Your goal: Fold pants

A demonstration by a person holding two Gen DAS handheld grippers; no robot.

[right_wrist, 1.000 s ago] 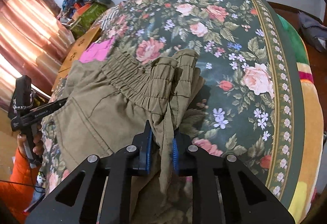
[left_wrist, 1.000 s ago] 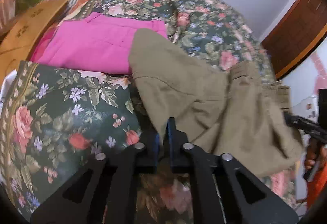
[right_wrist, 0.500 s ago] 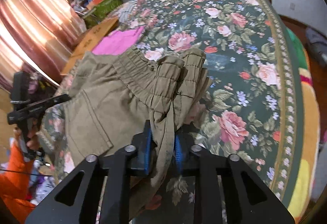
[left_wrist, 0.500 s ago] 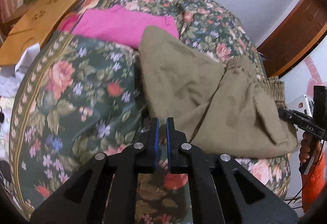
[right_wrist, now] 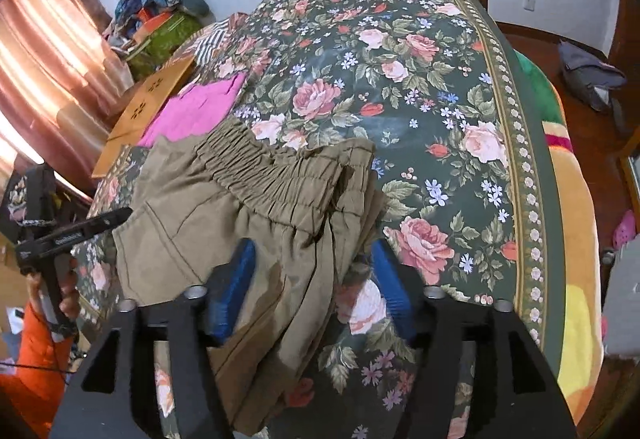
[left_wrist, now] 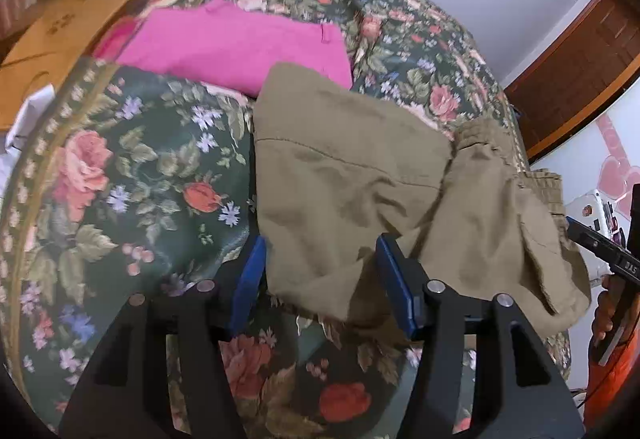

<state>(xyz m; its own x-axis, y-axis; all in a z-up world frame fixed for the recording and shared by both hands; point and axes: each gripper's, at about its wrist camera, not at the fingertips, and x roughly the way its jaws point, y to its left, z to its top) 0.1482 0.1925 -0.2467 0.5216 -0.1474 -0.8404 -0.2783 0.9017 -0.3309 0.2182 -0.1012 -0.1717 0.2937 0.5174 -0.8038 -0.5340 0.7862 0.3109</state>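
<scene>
Lying bunched on the floral bed [right_wrist: 460, 87], the khaki pants [left_wrist: 360, 175] run left to right across its near edge, elastic waistband [right_wrist: 272, 175] toward the right, leg end toward the left. Both tongs straddle cloth. The left tongs [left_wrist: 320, 279] stand wide open around the leg hem, gripping nothing. The right tongs [right_wrist: 312, 279] also stand spread, fabric draped loosely between the blue pads [right_wrist: 236, 279]. Whichever closes first sets the fold. Pink clothing [left_wrist: 236, 47] lies beyond.

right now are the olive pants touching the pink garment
Touching. In the left wrist view the far corner of the olive pants laps over the near edge of the pink garment, with no floral bedcover showing between them.
</scene>
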